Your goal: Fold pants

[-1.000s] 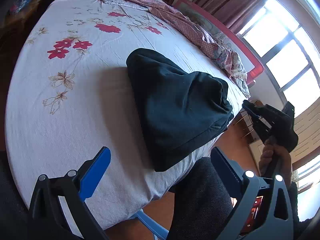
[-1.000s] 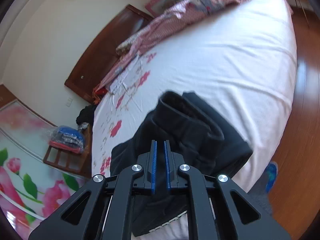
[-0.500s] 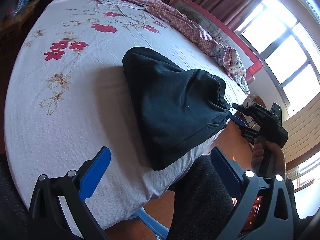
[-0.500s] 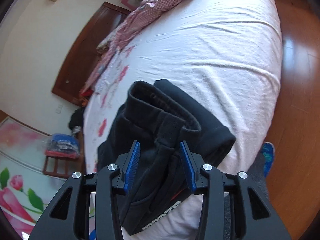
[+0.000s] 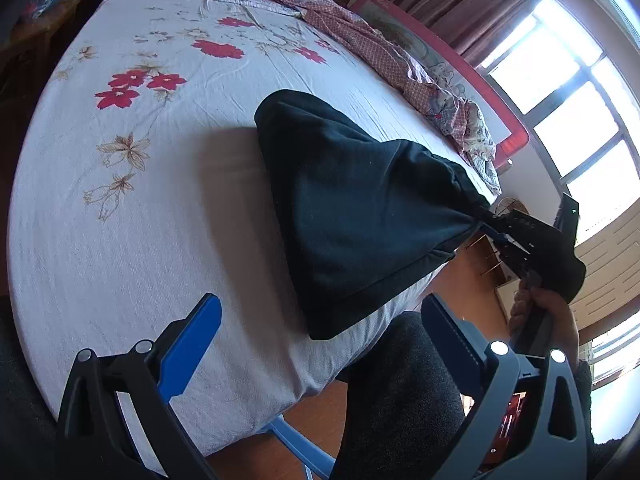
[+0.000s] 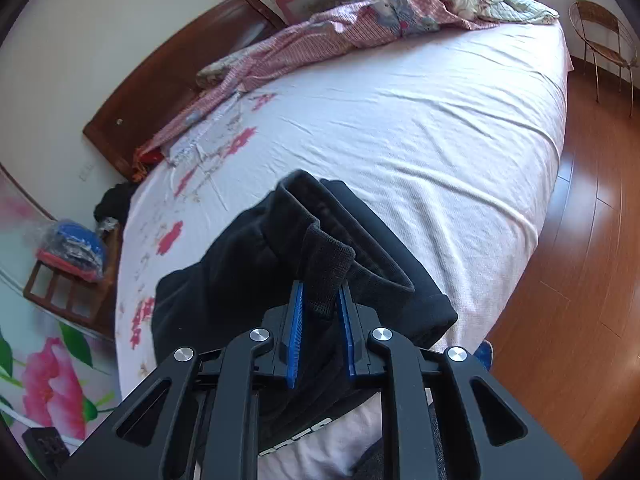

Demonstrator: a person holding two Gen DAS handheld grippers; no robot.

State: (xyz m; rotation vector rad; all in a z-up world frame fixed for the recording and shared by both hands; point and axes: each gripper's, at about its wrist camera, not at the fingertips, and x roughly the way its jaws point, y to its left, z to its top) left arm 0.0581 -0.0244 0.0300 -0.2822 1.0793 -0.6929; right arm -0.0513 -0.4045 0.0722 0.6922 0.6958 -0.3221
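Black pants (image 5: 360, 208) lie bunched in a folded pile near the bed's front edge; they also show in the right wrist view (image 6: 248, 280). My right gripper (image 6: 320, 304) is shut on the ribbed waistband of the pants and lifts that corner, pulling the cloth taut toward the bed's edge; it shows in the left wrist view (image 5: 486, 218) at the pants' right tip. My left gripper (image 5: 320, 332) is open and empty, held above the bed's front edge, short of the pants.
The bed has a white sheet with red flowers (image 5: 140, 84). A pink checked blanket (image 6: 320, 36) lies along the far side. A wooden headboard (image 6: 168, 80), a wire chair (image 6: 604, 32), wooden floor (image 6: 580, 280) and a person's dark-clad leg (image 5: 396, 392) surround it.
My right gripper was shut and empty, opened over the waistband, then closed on it and pulled it up. The pants now stretch into a taut point. My left gripper stayed open in place.
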